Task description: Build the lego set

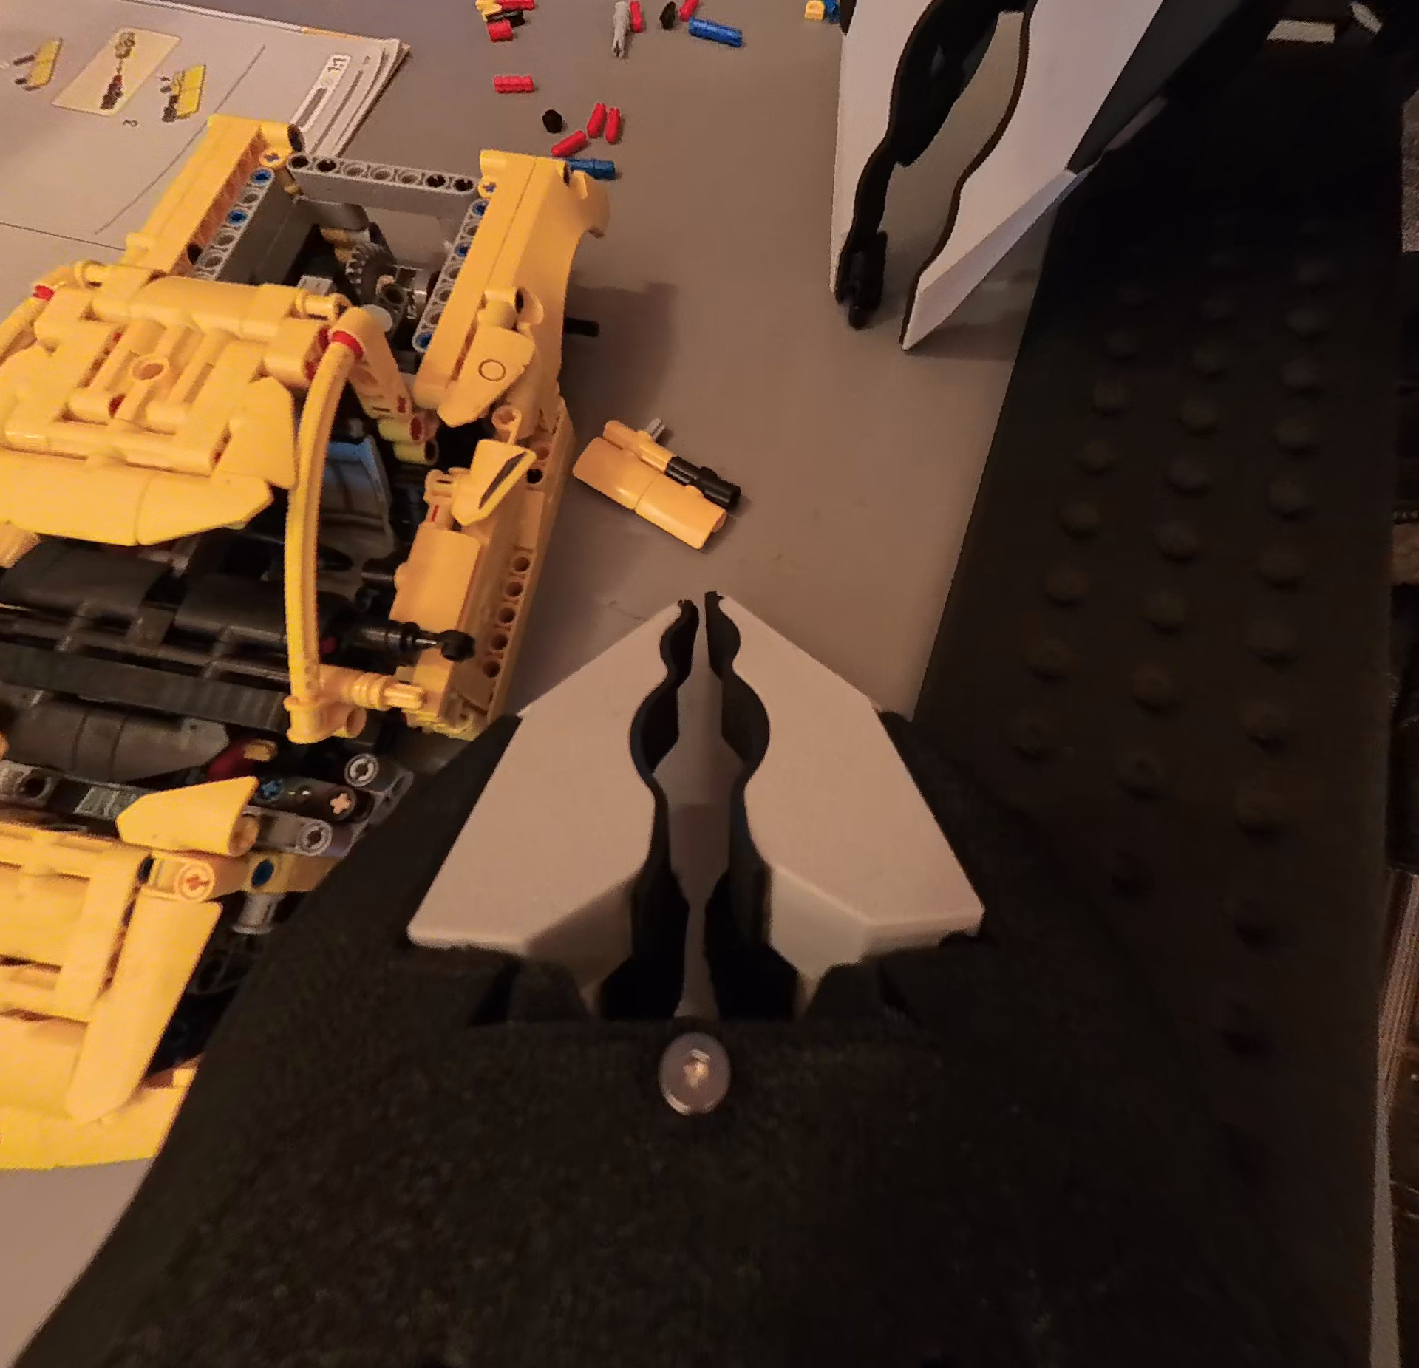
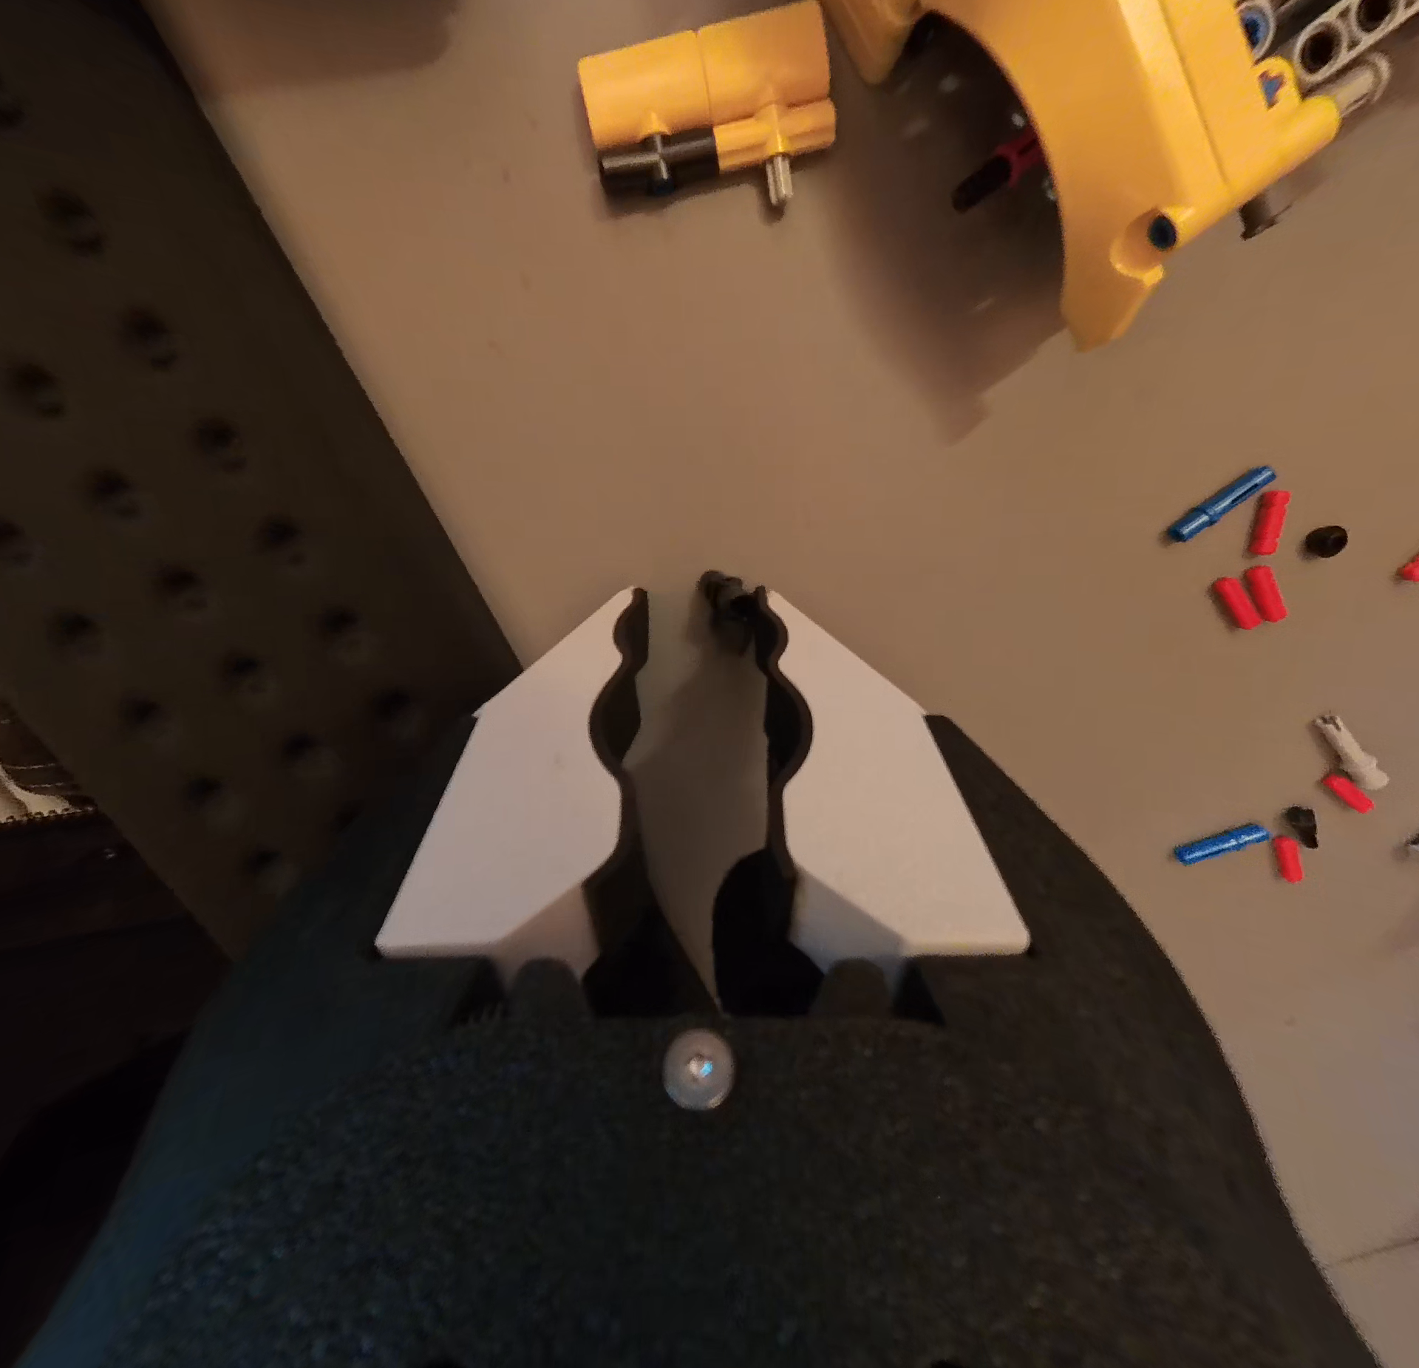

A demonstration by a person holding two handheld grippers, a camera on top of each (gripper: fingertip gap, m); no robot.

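One yellow car model (image 1: pixel 253 471) on the grey table (image 1: pixel 806 425), one instruction booklet (image 1: pixel 153 79) beyond it, one small yellow sub-assembly (image 1: pixel 653 483) just right of the car. Loose pins (image 1: pixel 537 6) scattered past the car – too many to count. Left gripper (image 1: pixel 701 605) – tips nearly pressed together, holding nothing. Right gripper (image 2: pixel 702 602) is slightly spread, a small black pin (image 2: pixel 722 602) sits against one fingertip.
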